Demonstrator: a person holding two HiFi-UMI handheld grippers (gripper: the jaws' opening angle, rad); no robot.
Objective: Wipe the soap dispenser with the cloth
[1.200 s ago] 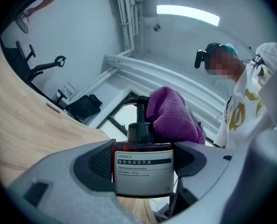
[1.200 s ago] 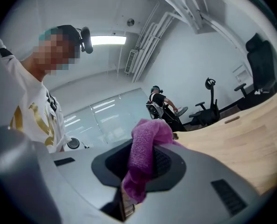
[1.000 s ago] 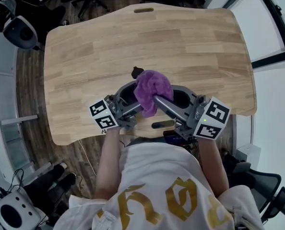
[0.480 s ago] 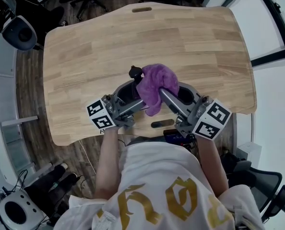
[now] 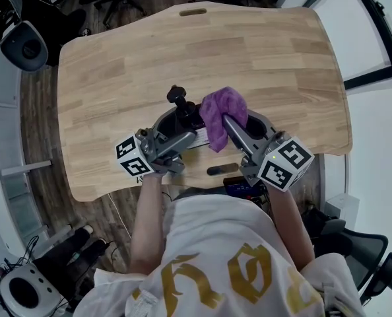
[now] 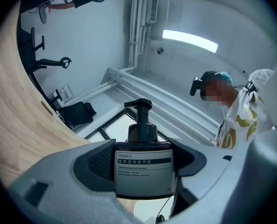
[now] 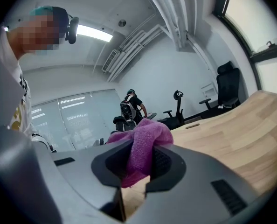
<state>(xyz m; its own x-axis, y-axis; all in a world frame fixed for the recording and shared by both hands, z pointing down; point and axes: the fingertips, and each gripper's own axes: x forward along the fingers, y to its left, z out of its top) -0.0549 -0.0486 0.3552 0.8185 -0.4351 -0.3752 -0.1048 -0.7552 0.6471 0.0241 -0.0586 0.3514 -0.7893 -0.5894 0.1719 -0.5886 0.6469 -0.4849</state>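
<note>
My left gripper (image 5: 180, 132) clamps the soap dispenser (image 6: 143, 164) between its jaws; my right gripper (image 5: 235, 131) pinches the cloth (image 5: 221, 111), bunched just beside it. I judge wiping under way, with more strokes left

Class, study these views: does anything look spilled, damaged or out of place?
Nothing stands out. The left gripper is shut on the soap dispenser, and the right gripper on the purple cloth, side by side over the wooden table. No spill or damage shows.
</note>
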